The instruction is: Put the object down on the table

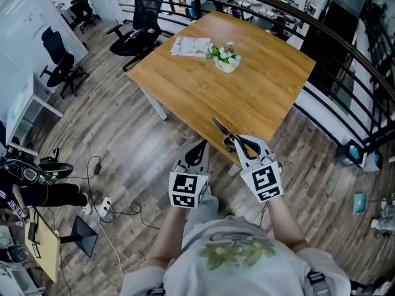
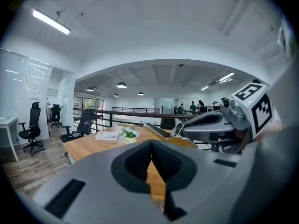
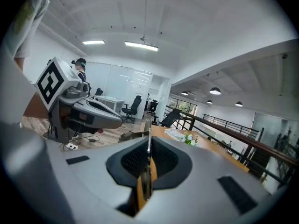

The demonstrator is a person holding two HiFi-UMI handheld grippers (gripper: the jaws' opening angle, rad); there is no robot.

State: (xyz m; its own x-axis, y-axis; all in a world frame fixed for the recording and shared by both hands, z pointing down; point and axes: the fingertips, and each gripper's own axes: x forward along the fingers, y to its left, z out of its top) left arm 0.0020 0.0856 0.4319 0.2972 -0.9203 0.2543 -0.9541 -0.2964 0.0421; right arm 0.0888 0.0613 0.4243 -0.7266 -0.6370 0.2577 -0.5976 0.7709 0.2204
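Over the near corner of the wooden counter [image 1: 185, 79], the right tongs [image 1: 237, 142] are clamped on a pair of scissors [image 1: 219, 129], whose blades point away from the person and which are held up in the air rather than lying on the wood. Just beside them, the left tongs [image 1: 196, 153] are closed, pad against pad, with nothing between. Farther back on the counter, a small pot of white flowers [image 1: 225, 57] stands near a printed paper [image 1: 190, 46], both well apart from the scissors.
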